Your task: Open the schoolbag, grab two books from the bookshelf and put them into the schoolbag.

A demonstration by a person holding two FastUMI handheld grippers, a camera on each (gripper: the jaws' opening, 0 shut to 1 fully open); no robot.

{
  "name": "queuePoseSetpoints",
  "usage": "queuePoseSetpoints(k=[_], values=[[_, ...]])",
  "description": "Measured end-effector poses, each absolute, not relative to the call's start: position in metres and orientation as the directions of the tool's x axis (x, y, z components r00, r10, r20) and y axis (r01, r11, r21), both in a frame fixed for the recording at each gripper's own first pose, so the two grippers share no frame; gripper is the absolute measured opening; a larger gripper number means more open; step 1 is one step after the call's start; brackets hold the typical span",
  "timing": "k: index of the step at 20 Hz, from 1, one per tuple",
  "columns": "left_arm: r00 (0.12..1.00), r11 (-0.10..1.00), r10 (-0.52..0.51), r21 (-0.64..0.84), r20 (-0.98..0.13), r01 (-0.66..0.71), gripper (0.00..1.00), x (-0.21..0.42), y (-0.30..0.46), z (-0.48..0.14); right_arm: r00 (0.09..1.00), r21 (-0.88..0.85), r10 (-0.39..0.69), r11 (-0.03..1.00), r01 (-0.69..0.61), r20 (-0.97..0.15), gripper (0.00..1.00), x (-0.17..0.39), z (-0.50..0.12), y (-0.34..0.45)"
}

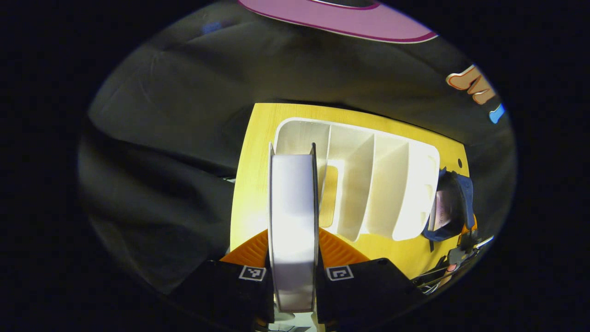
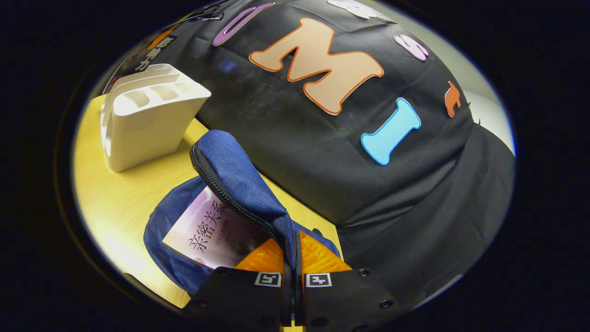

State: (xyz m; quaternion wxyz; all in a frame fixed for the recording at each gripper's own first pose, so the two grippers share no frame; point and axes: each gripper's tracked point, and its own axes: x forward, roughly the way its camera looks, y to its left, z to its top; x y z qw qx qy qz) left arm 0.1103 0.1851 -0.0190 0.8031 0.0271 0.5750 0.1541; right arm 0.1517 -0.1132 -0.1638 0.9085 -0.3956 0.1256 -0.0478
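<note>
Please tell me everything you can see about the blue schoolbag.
The schoolbag is blue, denim-like fabric with a dark zipper along its opening. It lies open on the yellow table, near the white bookshelf. The right tool pinches its flap and holds it up. One pale pink book already sits inside.

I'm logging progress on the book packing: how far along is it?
Done: the schoolbag is open, one book already inside. In hand: the left gripper grips the second book above the bookshelf; the right gripper pinches the bag's flap open. Left: put that book in.
</note>
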Motion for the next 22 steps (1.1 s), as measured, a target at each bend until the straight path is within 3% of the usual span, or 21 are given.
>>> queuePoseSetpoints(k=[4,13,17,22], values=[[0.324,0.951,0.278,0.213,-0.904,-0.222,0.34,0.084,0.161,0.021,0.967,-0.727,-0.17,0.686,-0.022,-0.19,0.03,0.151,-0.165,-0.113],[0.51,0.976,0.193,0.109,-0.838,-0.19,0.32,0.063,0.084,0.084,0.973,-0.707,-0.14,0.707,-0.032,-0.183,0.03,0.152,-0.163,-0.116],[0.584,0.993,0.049,-0.026,-0.81,-0.119,0.31,0.069,0.021,0.086,0.975,-0.7,-0.13,0.714,-0.034,-0.179,0.03,0.152,-0.161,-0.118],[0.576,0.978,-0.163,-0.206,-0.801,-0.01,0.31,0.075,-0.057,0.055,0.977,-0.685,-0.124,0.728,-0.03,-0.175,0.03,0.151,-0.159,-0.12]])
